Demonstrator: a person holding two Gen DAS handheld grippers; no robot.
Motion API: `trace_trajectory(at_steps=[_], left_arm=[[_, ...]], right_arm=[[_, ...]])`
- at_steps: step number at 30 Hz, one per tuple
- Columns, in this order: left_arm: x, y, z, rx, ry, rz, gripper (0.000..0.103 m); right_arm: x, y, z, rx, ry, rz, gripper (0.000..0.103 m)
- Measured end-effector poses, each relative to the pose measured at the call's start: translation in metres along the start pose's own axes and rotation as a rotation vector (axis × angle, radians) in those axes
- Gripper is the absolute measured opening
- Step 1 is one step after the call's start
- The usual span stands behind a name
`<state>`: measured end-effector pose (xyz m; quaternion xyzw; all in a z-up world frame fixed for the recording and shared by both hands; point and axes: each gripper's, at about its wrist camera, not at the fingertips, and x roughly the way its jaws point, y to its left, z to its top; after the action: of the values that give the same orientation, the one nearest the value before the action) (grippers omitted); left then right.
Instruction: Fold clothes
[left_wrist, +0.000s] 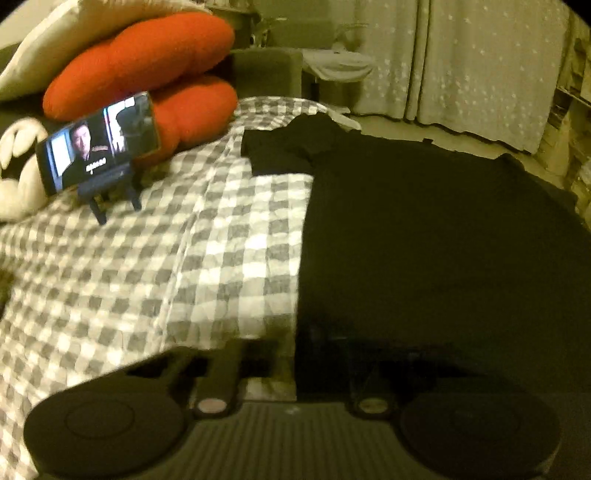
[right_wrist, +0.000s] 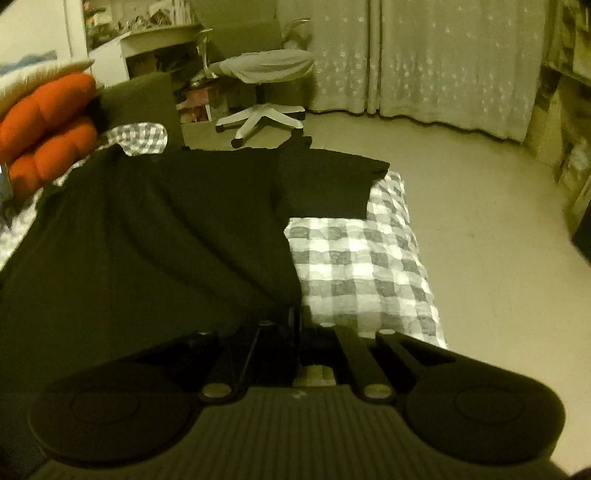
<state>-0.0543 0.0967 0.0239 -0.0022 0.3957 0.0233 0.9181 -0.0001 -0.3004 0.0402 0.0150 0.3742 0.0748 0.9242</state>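
A black garment (left_wrist: 424, 236) lies spread on a bed with a grey-and-white checked cover (left_wrist: 129, 266). In the left wrist view my left gripper (left_wrist: 295, 343) sits at the garment's near left hem, fingers close together on the dark cloth edge. In the right wrist view the same garment (right_wrist: 147, 236) fills the left and middle, with a sleeve (right_wrist: 332, 177) at the far right. My right gripper (right_wrist: 297, 325) is shut on the garment's near right corner, beside the checked cover (right_wrist: 362, 266).
A phone on a stand (left_wrist: 99, 144) plays video at the bed's far left, next to orange cushions (left_wrist: 147, 70) and a white plush (left_wrist: 18, 177). A white swivel chair (right_wrist: 262, 92), curtains (right_wrist: 424, 55) and shelves (right_wrist: 569, 110) stand beyond the bed on the floor.
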Motion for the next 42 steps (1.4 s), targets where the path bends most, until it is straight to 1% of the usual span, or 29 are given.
trace_trajectory(at_steps=[3,4,5,6,7,8,9,10,11,13,14,16,19,20,21,22,23,24,28,29,30,34,35,36,37,39,40,41,42], left_arm=[[0.002,0.001,0.003,0.019,-0.002,-0.007,0.010],[0.003,0.003,0.005,0.010,-0.002,-0.012,0.012],[0.003,0.005,0.007,0.001,-0.002,-0.016,0.014],[0.003,0.007,0.010,-0.008,-0.002,-0.021,0.014],[0.004,0.009,0.013,-0.018,-0.010,-0.019,0.017],[0.006,0.010,0.017,-0.027,-0.018,-0.017,0.023],[0.007,0.012,0.020,-0.037,-0.026,-0.016,0.027],[0.009,0.013,0.025,-0.059,-0.034,-0.021,0.036],[0.014,0.015,0.030,-0.077,-0.034,-0.027,0.039],[0.023,0.016,0.039,-0.112,-0.037,-0.034,0.039],[0.028,0.016,0.042,-0.116,-0.043,-0.026,0.039],[0.037,0.015,0.047,-0.108,-0.043,-0.005,0.039],[0.046,0.018,0.048,-0.116,-0.041,0.006,0.039],[0.047,0.020,0.048,-0.122,-0.044,0.006,0.039],[0.048,0.021,0.048,-0.123,-0.045,0.006,0.040],[0.048,0.022,0.048,-0.124,-0.046,0.006,0.040],[0.048,0.022,0.048,-0.120,-0.048,0.007,0.040],[0.049,0.021,0.048,-0.115,-0.048,0.008,0.040],[0.050,0.020,0.047,-0.099,-0.049,0.016,0.039],[0.050,0.020,0.047,-0.096,-0.050,0.019,0.039],[0.050,0.019,0.046,-0.094,-0.051,0.022,0.039],[0.051,0.021,0.046,-0.100,-0.053,0.024,0.040],[0.051,0.022,0.046,-0.105,-0.052,0.022,0.041],[0.051,0.023,0.046,-0.111,-0.052,0.020,0.041],[0.051,0.024,0.046,-0.116,-0.052,0.018,0.042],[0.052,0.026,0.046,-0.126,-0.051,0.015,0.043],[0.052,0.027,0.046,-0.131,-0.051,0.013,0.043],[0.051,0.028,0.046,-0.140,-0.051,0.008,0.044],[0.051,0.030,0.046,-0.148,-0.050,0.002,0.044]], right_arm=[[0.006,0.004,-0.003,-0.005,0.012,-0.014,0.002],[0.008,0.005,-0.003,-0.005,0.015,-0.017,0.003],[0.010,0.002,0.002,0.027,0.006,0.004,0.008],[0.011,-0.001,0.006,0.058,-0.003,0.025,0.016],[0.013,-0.004,0.011,0.090,-0.012,0.045,0.022],[0.015,-0.007,0.016,0.121,-0.021,0.066,0.043],[0.016,-0.011,0.021,0.153,-0.030,0.087,0.059],[0.018,-0.014,0.025,0.185,-0.039,0.108,0.060],[0.020,-0.017,0.030,0.216,-0.048,0.129,0.060],[0.031,-0.025,0.042,0.309,-0.049,0.166,0.060],[0.040,-0.028,0.049,0.355,-0.044,0.162,0.060],[0.057,-0.037,0.061,0.451,-0.041,0.117,0.060],[0.072,-0.047,0.071,0.524,-0.052,0.053,0.060],[0.076,-0.045,0.075,0.511,-0.063,0.044,0.060],[0.080,-0.044,0.078,0.498,-0.073,0.035,0.046],[0.083,-0.042,0.081,0.472,-0.073,0.015,0.029],[0.085,-0.040,0.083,0.445,-0.070,-0.035,0.004],[0.083,-0.040,0.085,0.434,-0.094,-0.056,0.004],[0.068,-0.038,0.094,0.355,-0.211,-0.129,0.003],[0.069,-0.037,0.094,0.336,-0.219,-0.154,0.003],[0.070,-0.037,0.095,0.318,-0.224,-0.179,0.003],[0.103,-0.034,0.081,0.249,-0.128,-0.199,0.005],[0.102,-0.031,0.077,0.226,-0.157,-0.207,0.008],[0.099,-0.031,0.078,0.219,-0.150,-0.206,0.012],[0.094,-0.034,0.079,0.236,-0.145,-0.187,0.014],[0.081,-0.040,0.081,0.276,-0.151,-0.149,0.029],[0.078,-0.042,0.082,0.290,-0.162,-0.154,0.047],[0.074,-0.042,0.082,0.287,-0.166,-0.176,0.052],[0.071,-0.042,0.082,0.283,-0.169,-0.198,0.052]])
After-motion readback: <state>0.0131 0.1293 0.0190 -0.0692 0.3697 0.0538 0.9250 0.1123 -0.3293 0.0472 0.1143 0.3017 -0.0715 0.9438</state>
